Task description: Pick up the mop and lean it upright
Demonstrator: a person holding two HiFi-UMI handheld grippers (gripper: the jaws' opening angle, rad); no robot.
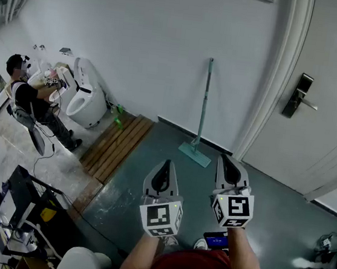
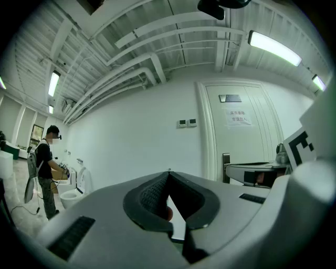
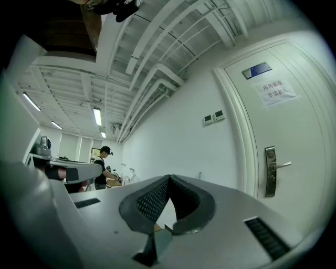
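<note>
Head view: mop (image 1: 204,105) upright against the white wall (image 1: 155,44), flat head down on the grey floor (image 1: 153,159), just left of the door (image 1: 316,124).
Task state: judged done or nearly so, with the mop leaning and nothing gripping it.
Left claw (image 1: 165,163): clenched, tips meeting, nothing between them; held level, well short of the mop.
Right claw (image 1: 225,158): clenched and empty too, level, near the mop head but apart from it.
Risk, handle: likely to slide sideways along the smooth wall if brushed by either claw; only a narrow top end resting there.
Risk, head: may skid out over the smooth floor if pushed at the base, dropping the handle.
Risk, regrasp: closed tips would shove rather than grip; opening needed before any approach.
Risk, surroundings: wooden platform (image 1: 117,146) to the left and the door frame to the right, both within reach of a falling handle.
Hidden, gripper views: mop almost wholly masked by each claw's own body; at most a sliver above the tips, not certain.
Hidden, contact: whether the handle top truly touches the wall, too thin to confirm.
Hard to read: sign on the door, cut off at the frame edge.
Elsewhere: another person (image 1: 29,98) far left, busy and not involved.
</note>
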